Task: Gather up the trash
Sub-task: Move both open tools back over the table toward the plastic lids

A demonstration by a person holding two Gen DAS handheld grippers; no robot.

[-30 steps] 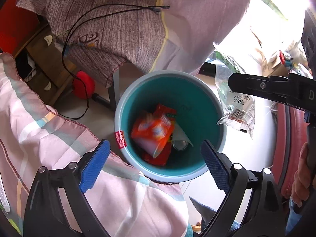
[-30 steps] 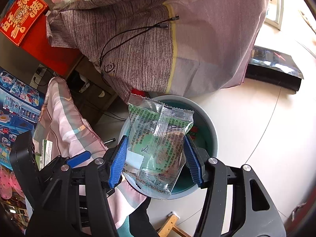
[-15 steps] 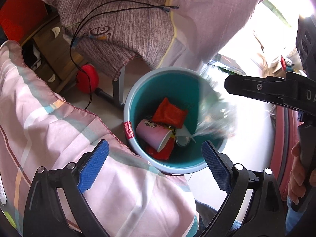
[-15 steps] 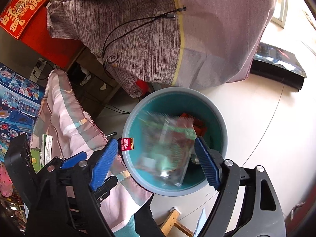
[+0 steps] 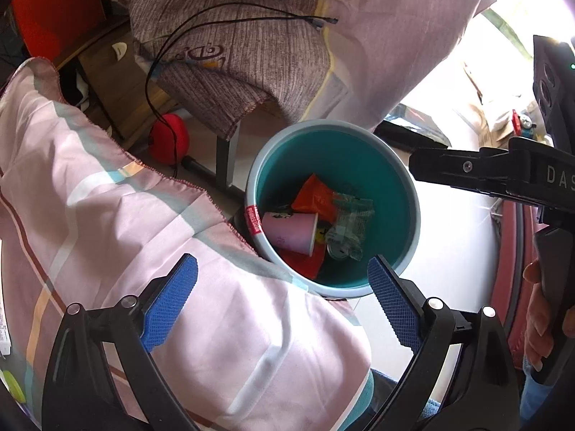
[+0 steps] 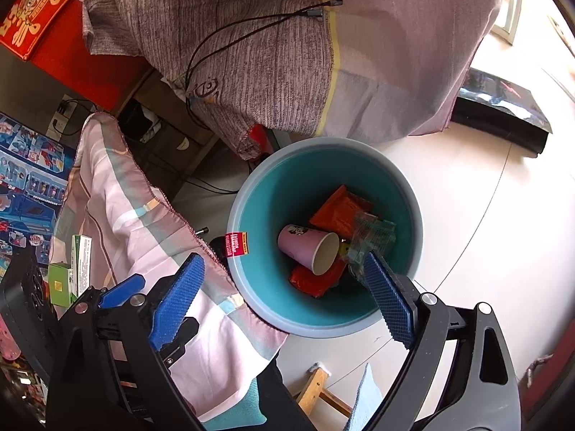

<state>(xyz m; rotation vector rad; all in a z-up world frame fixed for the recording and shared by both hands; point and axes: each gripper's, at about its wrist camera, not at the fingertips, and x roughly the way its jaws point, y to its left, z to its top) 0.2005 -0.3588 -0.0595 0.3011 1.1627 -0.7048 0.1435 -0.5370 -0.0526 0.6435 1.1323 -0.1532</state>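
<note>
Both the left gripper (image 5: 282, 300) and right gripper (image 6: 284, 298) hover above the bin (image 6: 251, 194), fingers spread, empty.

The pale tiled floor (image 6: 485, 215) carries a round teal bin (image 6: 406, 194), which stands upright just beside the hanging edge of a pink plaid sheet (image 6: 118, 212). A flat black box (image 6: 503, 111) lies on the floor beyond the bin, partly under a draped brown-grey cloth (image 6: 269, 54). Near the cloth's hem a red rounded object (image 5: 169, 138), perhaps a ball, appears to rest on the floor among dark metal legs (image 5: 222, 158).
</note>
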